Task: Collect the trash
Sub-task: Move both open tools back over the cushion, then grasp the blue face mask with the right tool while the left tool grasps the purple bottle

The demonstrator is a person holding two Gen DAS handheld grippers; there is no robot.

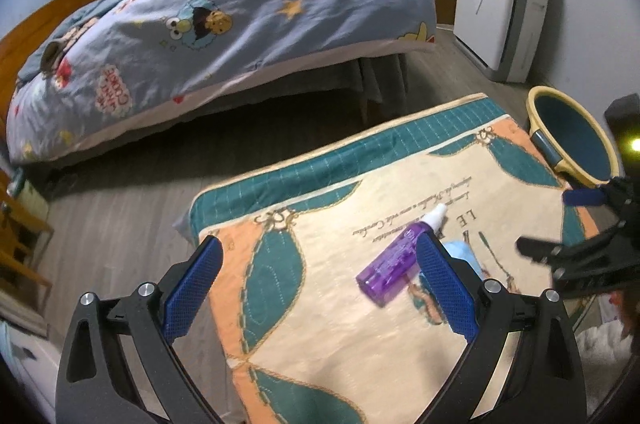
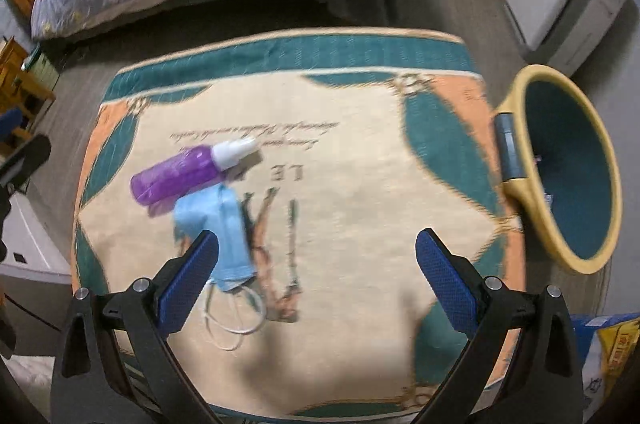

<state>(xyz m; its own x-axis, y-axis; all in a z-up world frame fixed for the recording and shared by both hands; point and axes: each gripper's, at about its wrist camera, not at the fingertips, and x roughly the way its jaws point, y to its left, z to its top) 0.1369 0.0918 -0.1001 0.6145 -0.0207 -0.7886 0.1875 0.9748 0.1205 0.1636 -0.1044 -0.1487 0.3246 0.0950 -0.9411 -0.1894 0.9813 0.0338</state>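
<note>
Item one, the purple bottle [image 2: 180, 174]: it lies on its side on the patterned rug [image 2: 360, 184], left of the rug's printed lettering. Its long axis runs slantwise across the rug; the white cap [image 2: 236, 149] points toward the far green border and, loosely, toward the bin, the flat base toward the near left corner.

Item two, the blue face mask [image 2: 218, 228]: flat on the rug, touching the bottle's near side, its white ear loops [image 2: 232, 320] trailing toward you.

Item three, the yellow-rimmed bin [image 2: 560, 168]: it sits at the rug's right edge, mouth tipped toward the rug — likely set so you can drop trash in without a long carry.

Your right gripper [image 2: 318, 244] hangs over the rug with jaws spread wide and nothing between them; its left finger overlaps the mask in view. Your left gripper [image 1: 320, 256] is likewise spread and empty — the bottle shows between its fingers, near the right one. Both pieces look uncollected; I judge the mask the nearer pick for your right side.
</note>
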